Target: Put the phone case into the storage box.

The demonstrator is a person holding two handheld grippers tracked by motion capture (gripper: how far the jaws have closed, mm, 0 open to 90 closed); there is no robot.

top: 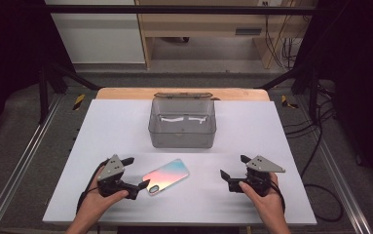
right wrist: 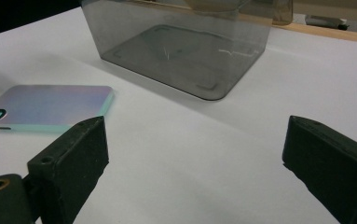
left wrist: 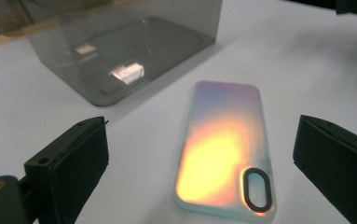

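One camera looks down from high up; two sit low and close, all seeing the phone case (top: pixel 166 176) mid-frame.

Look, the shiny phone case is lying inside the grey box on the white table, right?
Not quite. The phone case lies on the white table in front of the grey box, not inside it. The high view shows this.

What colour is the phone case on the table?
Iridescent pink-orange to teal phone case, best in the left gripper view.

hand-held gripper (right wrist: pixel 192 154): jaws wide, empty | phone case (right wrist: pixel 45 108): flat, left | grey bin (right wrist: pixel 181 46): ahead
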